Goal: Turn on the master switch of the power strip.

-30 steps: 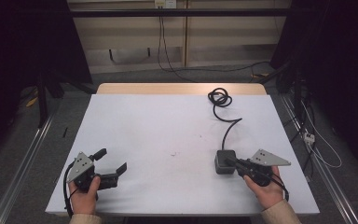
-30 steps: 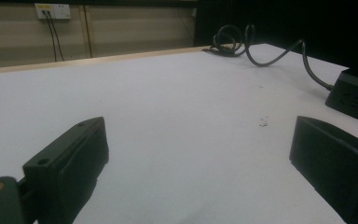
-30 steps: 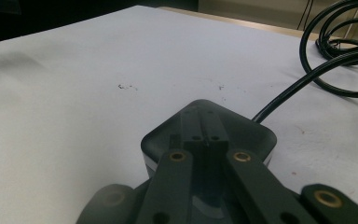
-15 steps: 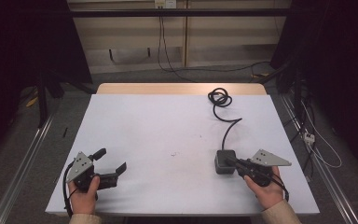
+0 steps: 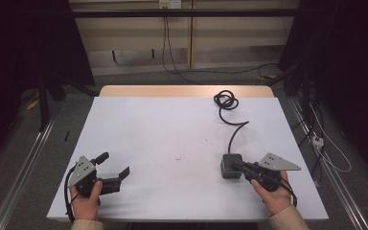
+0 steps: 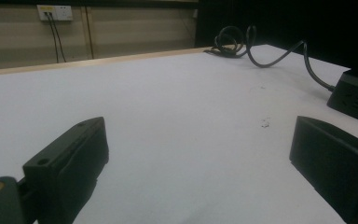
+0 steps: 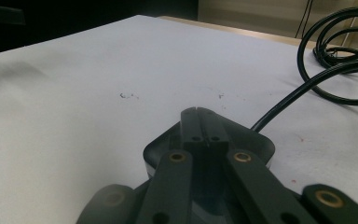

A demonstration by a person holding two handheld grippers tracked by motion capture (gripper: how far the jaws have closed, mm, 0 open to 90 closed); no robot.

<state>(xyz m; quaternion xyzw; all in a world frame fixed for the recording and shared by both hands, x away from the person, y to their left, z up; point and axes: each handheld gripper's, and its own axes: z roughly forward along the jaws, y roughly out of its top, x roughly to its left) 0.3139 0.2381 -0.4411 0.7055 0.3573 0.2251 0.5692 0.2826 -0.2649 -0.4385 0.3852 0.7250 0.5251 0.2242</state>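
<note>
Socket block lies under the right gripper's closed fingers; left gripper's fingers gape empty.

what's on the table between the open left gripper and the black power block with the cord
Nothing but bare white table with a few faint specks, seen in the high view, between the left gripper and the black square power block.

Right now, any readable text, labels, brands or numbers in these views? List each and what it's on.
None legible.
Power adapter block: faint marks on its side in the left gripper view, too blurred to read.
Wall socket: yellow patch, maybe a sticker, too small to read.
Grey plate on the right gripper: blank.
</note>
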